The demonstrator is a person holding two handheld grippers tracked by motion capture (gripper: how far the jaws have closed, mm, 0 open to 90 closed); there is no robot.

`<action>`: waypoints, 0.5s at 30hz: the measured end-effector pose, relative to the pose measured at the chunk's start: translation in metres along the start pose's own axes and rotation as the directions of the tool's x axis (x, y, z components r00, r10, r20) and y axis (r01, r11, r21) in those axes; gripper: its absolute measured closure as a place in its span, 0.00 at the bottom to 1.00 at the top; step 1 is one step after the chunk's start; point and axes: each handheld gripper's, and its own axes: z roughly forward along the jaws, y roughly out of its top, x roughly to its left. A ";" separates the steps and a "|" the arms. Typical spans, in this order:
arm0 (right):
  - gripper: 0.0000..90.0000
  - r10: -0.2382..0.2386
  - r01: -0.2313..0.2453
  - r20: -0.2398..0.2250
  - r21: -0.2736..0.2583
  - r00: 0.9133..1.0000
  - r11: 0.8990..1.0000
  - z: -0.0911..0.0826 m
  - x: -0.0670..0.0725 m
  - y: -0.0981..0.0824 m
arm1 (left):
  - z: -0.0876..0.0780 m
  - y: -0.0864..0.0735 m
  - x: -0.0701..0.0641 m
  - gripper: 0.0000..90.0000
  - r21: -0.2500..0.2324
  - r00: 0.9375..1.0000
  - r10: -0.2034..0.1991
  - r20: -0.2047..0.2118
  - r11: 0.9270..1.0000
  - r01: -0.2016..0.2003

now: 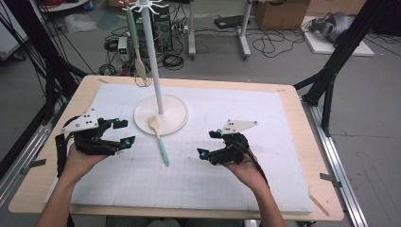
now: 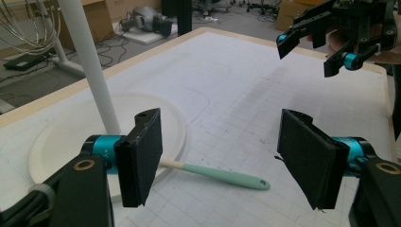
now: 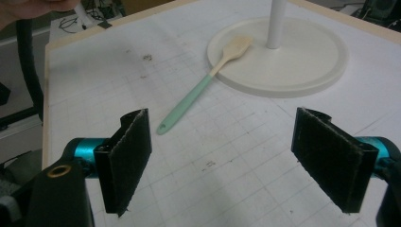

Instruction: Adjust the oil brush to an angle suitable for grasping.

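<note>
Both claws released, left claw (image 1: 124,132), right claw (image 1: 208,144), spatula (image 1: 159,139) head on stand base (image 1: 177,116)

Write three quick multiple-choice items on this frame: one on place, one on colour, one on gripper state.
1. Where does the head of the spatula lie?
A. on the rack's round base
B. on a hook
C. on the floor

2. What colour is the spatula's handle?
A. red
B. mint green
C. black

3. How do the jaws of the left gripper and right gripper stand?
A. both shut
B. only the left is open
C. both open, nothing between them

Answers:
1 A: its pale head rests on the white base, with the handle out on the mat.
2 B: the handle is mint green in both gripper views.
3 C: each gripper view shows its pads wide apart over bare mat.
</note>
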 end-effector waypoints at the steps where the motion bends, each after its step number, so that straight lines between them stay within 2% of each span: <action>1: 0.22 0.000 0.000 -0.001 0.000 1.000 1.000 0.000 0.000 0.000 | 0.000 0.000 0.000 0.36 0.001 1.000 0.004 0.001 1.000 -0.004; 15: 0.22 0.004 -0.004 -0.006 0.003 1.000 1.000 0.001 -0.002 0.000 | 0.006 -0.004 0.000 0.37 0.015 1.000 0.011 0.004 1.000 -0.012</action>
